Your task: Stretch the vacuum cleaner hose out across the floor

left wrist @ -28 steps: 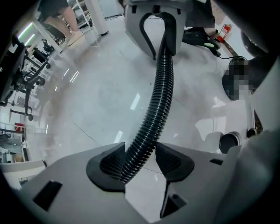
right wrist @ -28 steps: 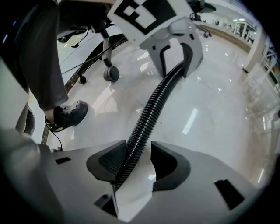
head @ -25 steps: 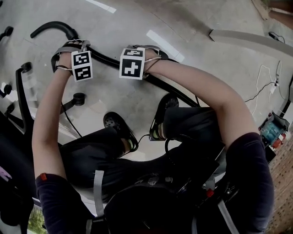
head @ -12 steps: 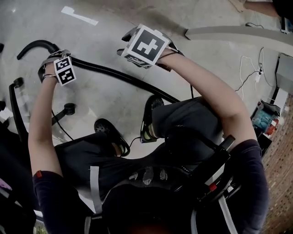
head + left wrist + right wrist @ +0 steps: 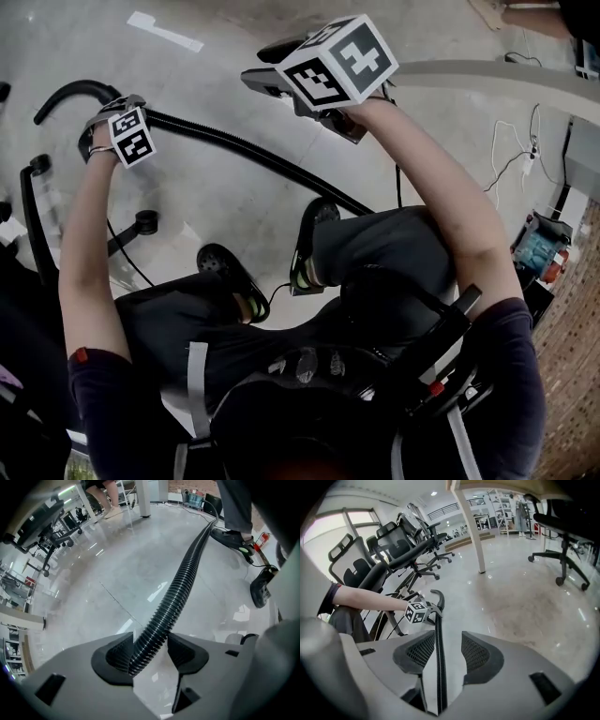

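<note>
Left gripper (image 5: 149, 654) pinching the ribbed black hose (image 5: 183, 578) between both pads, hose running away from its jaws across the floor (image 5: 93, 583). Right gripper (image 5: 443, 649) held high, jaws spread, gripping nothing; hose lies well below its gap

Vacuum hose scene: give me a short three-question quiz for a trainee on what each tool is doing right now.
1. True or false: the left tool is clamped on the ribbed black hose.
2. The right tool is: A shut on the hose; B open, up above the hose, touching nothing; C shut with nothing in it.
3. Fill in: beyond the left tool, the hose lies on the ___.
Key: 1 true; 2 B; 3 floor.
</note>
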`<state>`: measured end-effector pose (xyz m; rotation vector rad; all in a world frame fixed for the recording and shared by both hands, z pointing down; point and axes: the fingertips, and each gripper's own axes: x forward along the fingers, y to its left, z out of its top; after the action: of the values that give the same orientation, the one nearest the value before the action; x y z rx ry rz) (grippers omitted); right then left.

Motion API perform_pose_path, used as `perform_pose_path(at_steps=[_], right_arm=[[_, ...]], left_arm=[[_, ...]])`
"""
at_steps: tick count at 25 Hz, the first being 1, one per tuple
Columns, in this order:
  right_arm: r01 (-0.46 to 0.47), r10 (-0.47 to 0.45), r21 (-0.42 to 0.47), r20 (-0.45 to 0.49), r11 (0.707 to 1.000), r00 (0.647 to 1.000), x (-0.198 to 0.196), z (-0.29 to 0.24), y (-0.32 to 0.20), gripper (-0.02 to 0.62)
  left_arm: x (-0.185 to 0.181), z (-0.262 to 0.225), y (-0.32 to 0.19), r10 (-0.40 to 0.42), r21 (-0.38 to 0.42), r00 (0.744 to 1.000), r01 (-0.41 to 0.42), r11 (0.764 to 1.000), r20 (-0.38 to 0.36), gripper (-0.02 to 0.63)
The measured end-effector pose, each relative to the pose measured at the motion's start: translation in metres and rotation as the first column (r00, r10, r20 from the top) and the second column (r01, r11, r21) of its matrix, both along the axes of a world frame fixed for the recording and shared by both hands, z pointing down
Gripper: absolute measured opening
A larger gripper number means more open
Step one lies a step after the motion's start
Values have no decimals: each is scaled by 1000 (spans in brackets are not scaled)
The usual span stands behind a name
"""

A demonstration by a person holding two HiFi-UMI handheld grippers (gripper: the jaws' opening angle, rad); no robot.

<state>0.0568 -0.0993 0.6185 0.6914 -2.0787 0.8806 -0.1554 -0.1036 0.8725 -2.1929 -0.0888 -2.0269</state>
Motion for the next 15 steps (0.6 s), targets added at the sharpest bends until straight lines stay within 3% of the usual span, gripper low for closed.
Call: perform_pose_path(at_steps=[2, 6, 15], right_arm=[[-21, 21, -21, 19, 1000, 1000, 1, 3, 3, 179], [22, -19, -46, 67, 999, 998, -6, 6, 4, 179], [42, -36, -75, 86, 996, 996, -20, 13, 13, 179]], left_arm=[[3, 3, 0, -13, -9, 1000, 13, 1000, 0, 233], [4, -3, -13, -45, -14, 999, 45, 999, 8, 233], [2, -6, -18, -56, -17, 998, 56, 998, -40, 236]])
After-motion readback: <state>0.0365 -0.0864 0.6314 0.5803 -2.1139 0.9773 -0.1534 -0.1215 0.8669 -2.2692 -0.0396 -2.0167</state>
